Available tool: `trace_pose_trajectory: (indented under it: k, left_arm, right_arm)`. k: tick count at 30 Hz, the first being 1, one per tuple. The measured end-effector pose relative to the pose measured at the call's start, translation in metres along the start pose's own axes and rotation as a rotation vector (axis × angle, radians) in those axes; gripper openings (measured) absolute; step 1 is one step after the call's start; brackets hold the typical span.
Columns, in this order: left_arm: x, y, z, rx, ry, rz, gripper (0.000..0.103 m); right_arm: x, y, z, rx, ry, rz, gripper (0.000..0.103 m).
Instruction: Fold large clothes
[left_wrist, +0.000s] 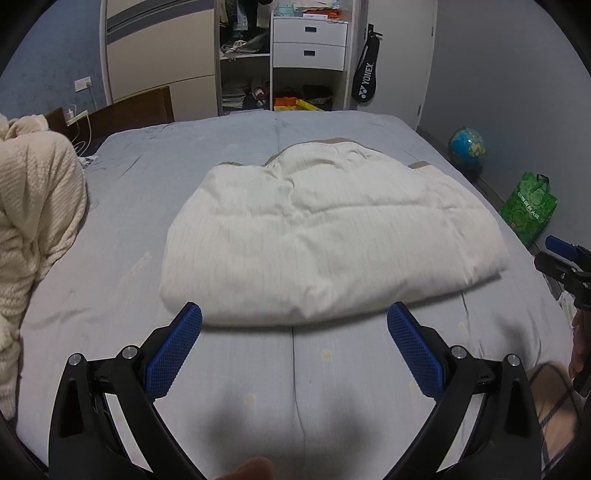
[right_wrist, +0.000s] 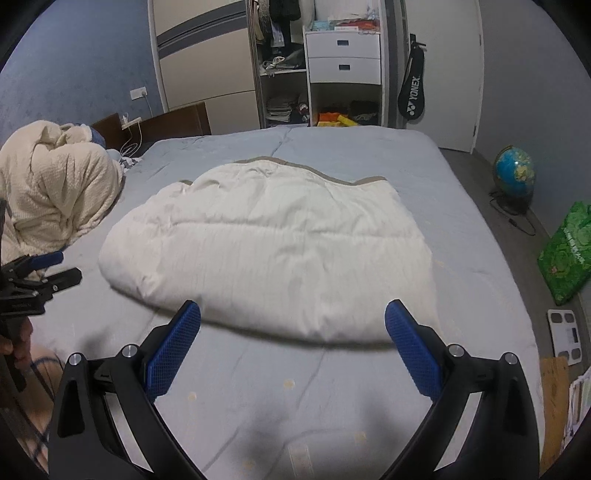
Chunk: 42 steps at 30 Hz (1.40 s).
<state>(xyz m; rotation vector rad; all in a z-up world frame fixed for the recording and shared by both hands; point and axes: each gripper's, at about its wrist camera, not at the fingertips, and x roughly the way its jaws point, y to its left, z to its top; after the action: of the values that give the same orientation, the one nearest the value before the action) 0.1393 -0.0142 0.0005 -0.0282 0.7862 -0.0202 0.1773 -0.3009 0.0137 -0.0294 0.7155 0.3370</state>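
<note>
A folded cream quilt (left_wrist: 325, 236) with a tan border along its far edge lies flat in the middle of the bed (left_wrist: 122, 295), which is covered by a pale blue-grey sheet; the quilt serves as the landmark here. Just short of the quilt's near edge, the left gripper (left_wrist: 294, 325) hovers over the bare sheet with its blue fingers (left_wrist: 173, 354) spread wide and nothing between them. The right gripper (right_wrist: 293, 325) sits likewise just short of the quilt's near edge, toward the quilt's right half, its fingers (right_wrist: 413, 354) also spread wide and empty. Neither gripper touches the quilt. Left of the quilt, at the bed's edge, a heap of cream knitted blanket (right_wrist: 55, 195) is piled up. Beyond the quilt's far side stands an open wardrobe (left_wrist: 280, 59) with white drawers and shelves of clothes, and a black racket bag (left_wrist: 365, 77) hangs beside it. Right of the quilt, on the floor, stand a blue globe (right_wrist: 515, 177), a green shopping bag (right_wrist: 565, 254) and a white bathroom scale (right_wrist: 567, 336).
</note>
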Motion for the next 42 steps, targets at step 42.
trace_pose_trajectory:
  k: [42]
  left_arm:
    - [-0.027,-0.002,-0.048,-0.038,-0.061,-0.007,0.097]
  right_arm:
    - [-0.045,0.000,-0.058,-0.001,-0.061,-0.058,0.096]
